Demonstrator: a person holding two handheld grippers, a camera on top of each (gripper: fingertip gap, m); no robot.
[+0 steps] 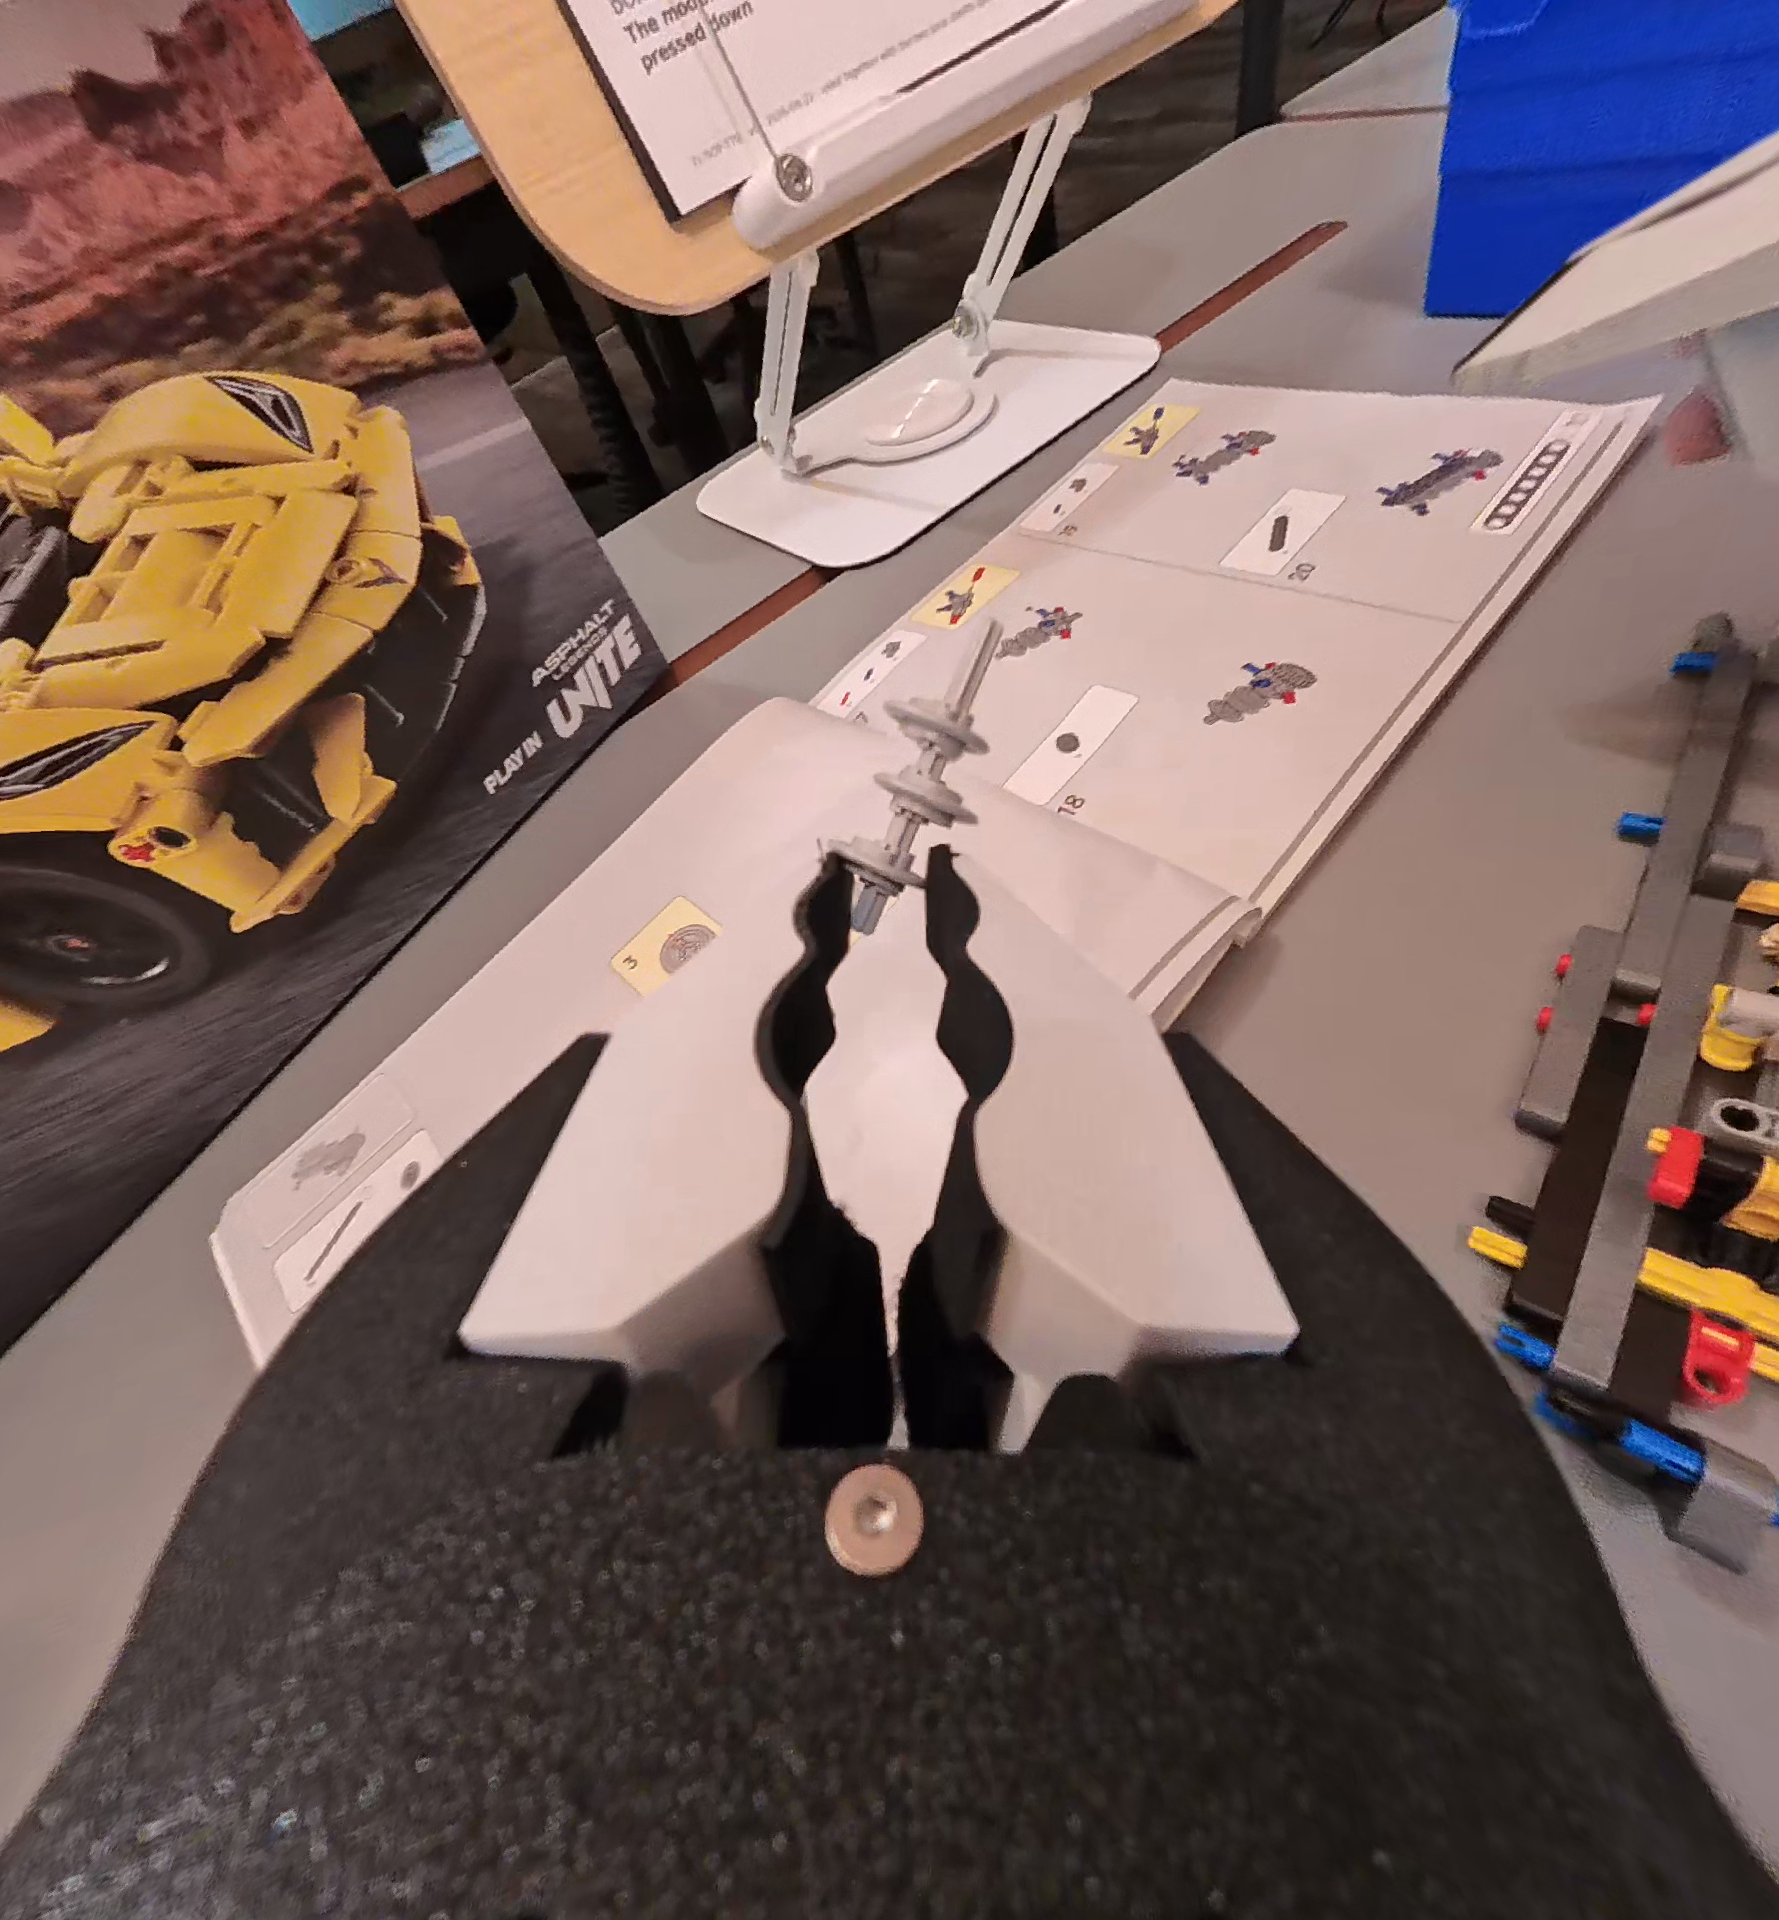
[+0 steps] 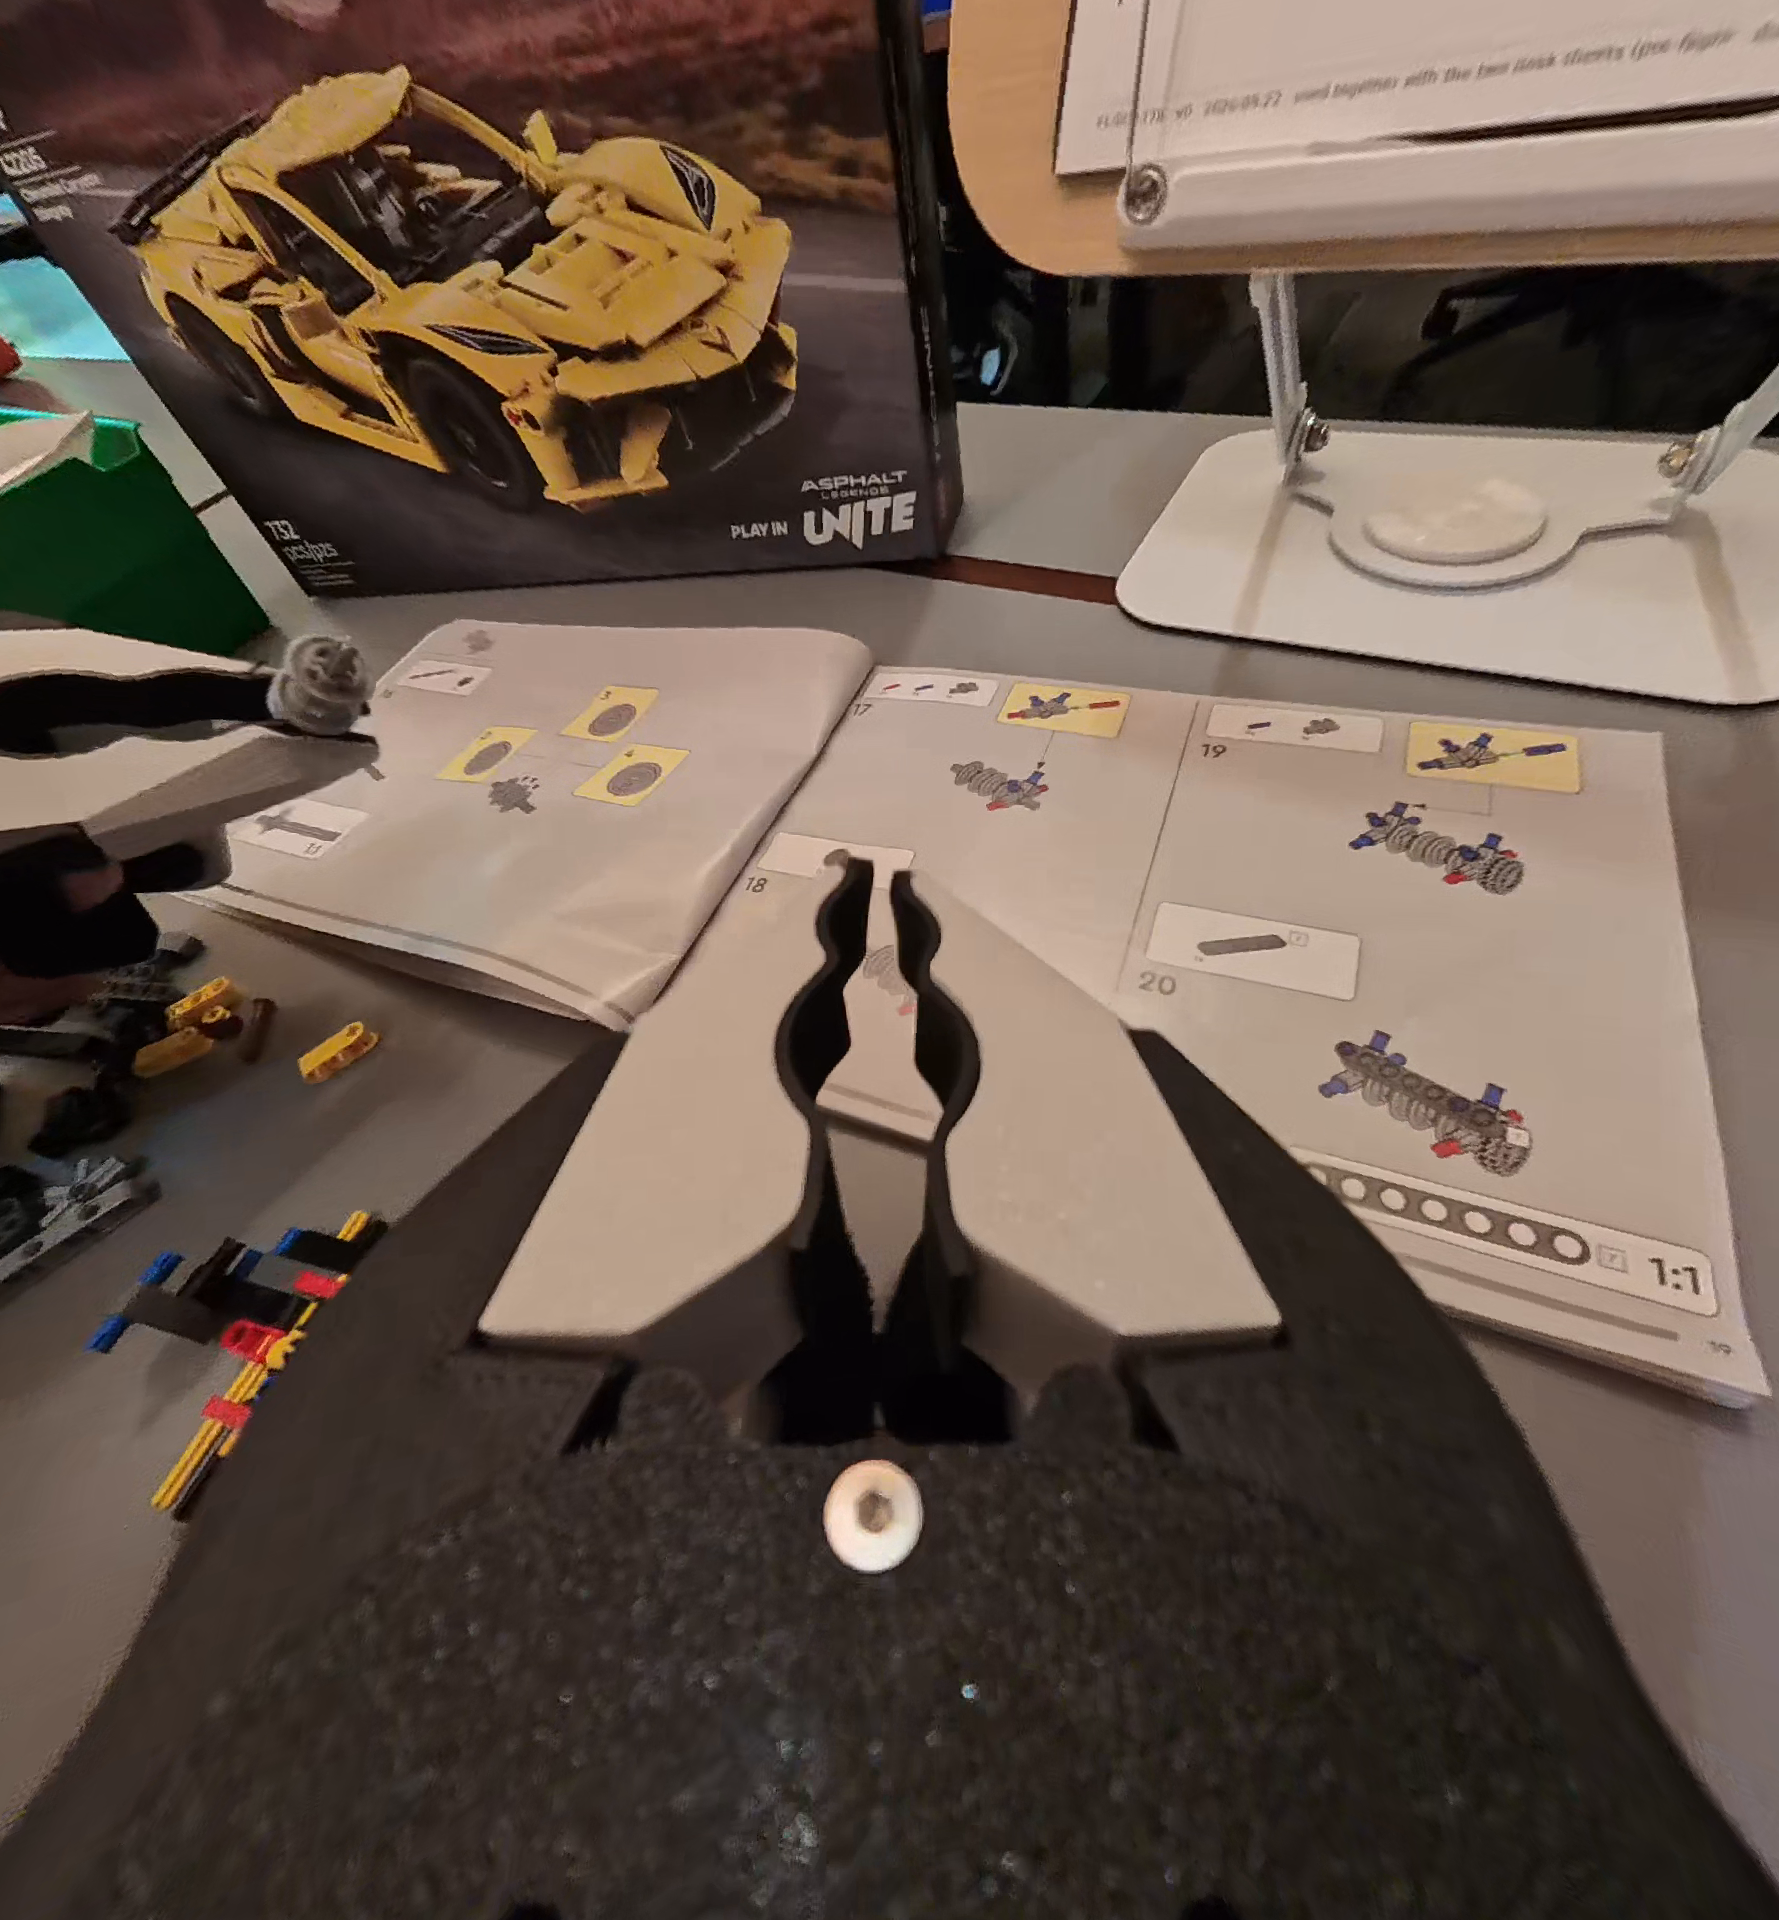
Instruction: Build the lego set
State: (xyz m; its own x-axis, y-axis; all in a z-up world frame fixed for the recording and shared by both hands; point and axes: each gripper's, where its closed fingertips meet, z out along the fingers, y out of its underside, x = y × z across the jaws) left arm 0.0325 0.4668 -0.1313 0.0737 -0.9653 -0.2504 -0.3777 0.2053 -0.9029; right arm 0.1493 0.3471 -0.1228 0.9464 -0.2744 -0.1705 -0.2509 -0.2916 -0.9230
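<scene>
1. My left hand-held gripper (image 1: pixel 890 868): clenched on the near end of a light grey plastic axle threaded with three grey disc-shaped pieces (image 1: pixel 932 758). The axle's long axis runs straight on from the fingertips, away from me and tilted upward, its free end high over the open instruction booklet (image 1: pixel 1280 623). In the right wrist view the same assembly (image 2: pixel 322 686) sits at the tip of that gripper (image 2: pixel 345 717), entering from the left.

2. My right hand-held gripper (image 2: pixel 869 878): empty, its jaws drawn nearly together with a narrow gap between them; it hovers over the booklet's right-hand page (image 2: pixel 1384 935). I judge that the axle lies to its left and somewhat farther out, so any piece added must travel leftward and meet the axle end-on. The left gripper already has it; the right is the free one.

3. Loose parts on the grey tabletop (image 2: pixel 1778 1039), left of the right gripper: a small yellow beam (image 2: pixel 337 1047), a blue, black, red and yellow sub-assembly (image 2: pixel 241 1320), and darker pieces nearer the edge.

4. Partly built grey, black and yellow chassis frame (image 1: pixel 1685 1091), to the right of the left gripper.

5. Containers: a green bin (image 2: pixel 85 540) and a blue bin (image 1: pixel 1612 135); I cannot see the contents of either.

6. Farthest: the black product box picturing a yellow car (image 2: pixel 511 312), standing, and a white-based document stand (image 2: pixel 1467 561).
</scene>
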